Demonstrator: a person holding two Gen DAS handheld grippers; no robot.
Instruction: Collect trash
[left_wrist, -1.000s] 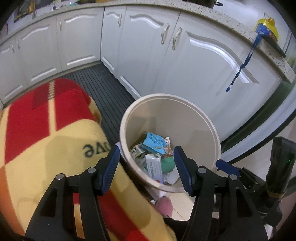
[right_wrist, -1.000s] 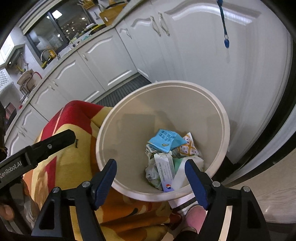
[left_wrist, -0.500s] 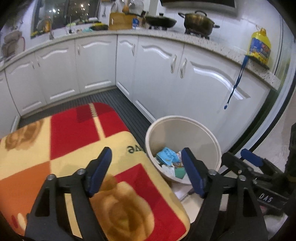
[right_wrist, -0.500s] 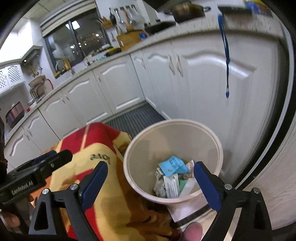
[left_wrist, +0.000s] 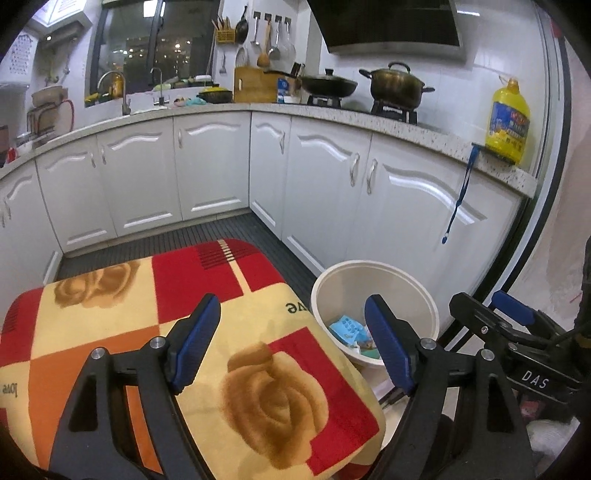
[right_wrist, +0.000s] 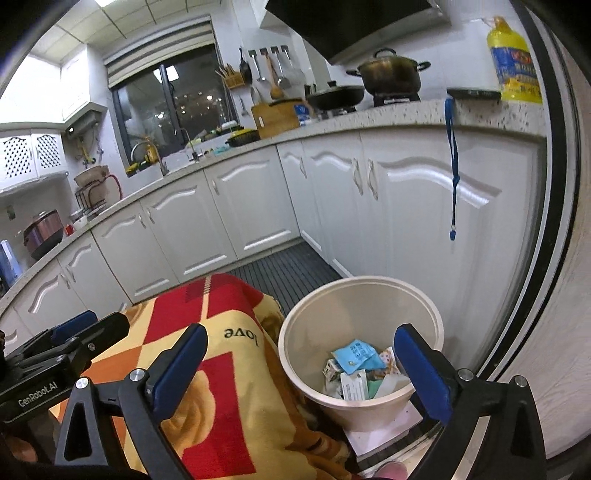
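A cream round trash bin (left_wrist: 373, 273) (right_wrist: 354, 295) stands on the floor against the white cabinets. Inside lie several wrappers, among them a blue packet (left_wrist: 345, 326) (right_wrist: 356, 354) and a white carton (right_wrist: 352, 386). My left gripper (left_wrist: 291, 345) is open and empty, held high above a red and yellow blanket-covered surface (left_wrist: 184, 314), left of the bin. My right gripper (right_wrist: 299, 373) is open and empty, held above the bin's near rim. The right gripper also shows in the left wrist view (left_wrist: 509, 321), and the left gripper in the right wrist view (right_wrist: 74, 332).
White kitchen cabinets (left_wrist: 207, 166) (right_wrist: 406, 206) wrap around the back and right. The counter holds pots (left_wrist: 397, 83), a yellow oil jug (left_wrist: 508, 118) and a sink. A blue lanyard (right_wrist: 452, 166) hangs off the counter edge. Dark ribbed floor mat (left_wrist: 221, 229) lies beyond the blanket.
Both grippers have risen and pulled back from the bin mouth. The bin looks smaller and lower, and the counter and window have come into view. Both stayed open.
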